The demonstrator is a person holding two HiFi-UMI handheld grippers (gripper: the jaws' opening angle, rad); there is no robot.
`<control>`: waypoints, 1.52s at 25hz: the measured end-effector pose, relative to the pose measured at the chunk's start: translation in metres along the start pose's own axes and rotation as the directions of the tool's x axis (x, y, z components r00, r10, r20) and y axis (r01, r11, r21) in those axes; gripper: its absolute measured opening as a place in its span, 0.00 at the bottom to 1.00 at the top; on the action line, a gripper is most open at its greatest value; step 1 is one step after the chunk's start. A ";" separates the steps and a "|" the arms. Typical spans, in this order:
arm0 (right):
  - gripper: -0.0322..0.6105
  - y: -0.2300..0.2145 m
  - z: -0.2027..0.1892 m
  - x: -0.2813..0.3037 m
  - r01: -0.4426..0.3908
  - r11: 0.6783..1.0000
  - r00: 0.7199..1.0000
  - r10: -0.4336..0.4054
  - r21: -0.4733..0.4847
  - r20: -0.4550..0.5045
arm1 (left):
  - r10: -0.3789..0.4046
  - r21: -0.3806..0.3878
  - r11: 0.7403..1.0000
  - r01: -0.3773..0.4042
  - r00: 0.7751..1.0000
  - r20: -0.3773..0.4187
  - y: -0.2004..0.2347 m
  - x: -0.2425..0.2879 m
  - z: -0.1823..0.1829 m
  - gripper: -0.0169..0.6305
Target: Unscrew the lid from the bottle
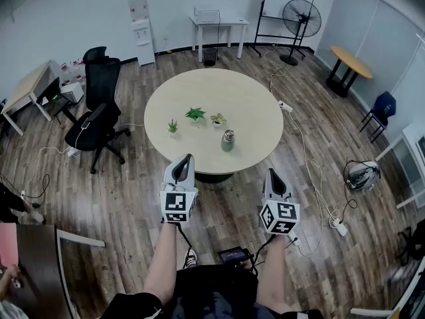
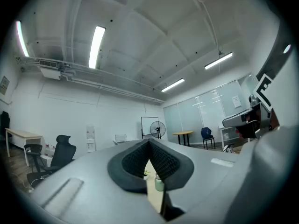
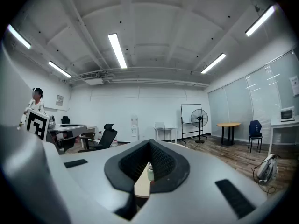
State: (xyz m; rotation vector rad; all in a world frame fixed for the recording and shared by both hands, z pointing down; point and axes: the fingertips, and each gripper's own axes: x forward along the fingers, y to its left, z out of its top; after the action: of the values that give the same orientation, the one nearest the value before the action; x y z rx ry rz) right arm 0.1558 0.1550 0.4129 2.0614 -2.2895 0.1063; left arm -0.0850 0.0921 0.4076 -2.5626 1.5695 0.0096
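A small pale green bottle (image 1: pixel 228 140) with a silver lid stands upright near the front right of the round beige table (image 1: pixel 252 111). Both grippers hang in front of the table, short of its edge and well clear of the bottle. My left gripper (image 1: pixel 182 163) is shut and empty, and so is my right gripper (image 1: pixel 273 177). In the left gripper view the bottle (image 2: pixel 159 182) shows through the slit between the closed jaws. The right gripper view shows the bottle (image 3: pixel 150 171) the same way, far off.
Three small potted plants (image 1: pixel 195 114) stand on the table behind the bottle. A black office chair (image 1: pixel 96 115) sits to the table's left. A cable with a power strip (image 1: pixel 285 106) runs along the floor on the right. A fan (image 1: pixel 301 18) and whiteboard stand at the back.
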 end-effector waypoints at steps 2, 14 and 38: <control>0.05 0.001 0.001 -0.001 -0.002 1.000 1.000 0.002 -0.001 -0.002 | 0.000 0.006 1.000 0.000 1.000 -0.002 0.000 -0.001 0.002 0.03; 0.05 -0.001 0.004 -0.004 0.019 1.000 1.000 -0.019 0.013 0.019 | -0.005 0.013 1.000 0.005 1.000 -0.005 -0.001 -0.004 0.003 0.03; 0.05 0.022 0.009 0.034 0.120 0.993 0.992 -0.121 0.023 0.033 | -0.100 -0.050 0.994 0.100 0.995 -0.010 0.043 0.042 -0.030 0.03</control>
State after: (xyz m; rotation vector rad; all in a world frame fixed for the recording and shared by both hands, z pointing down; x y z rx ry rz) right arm 0.1304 0.1224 0.4064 2.2224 -2.1852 0.0910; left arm -0.1058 0.0323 0.4296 -2.6817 1.4611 0.0226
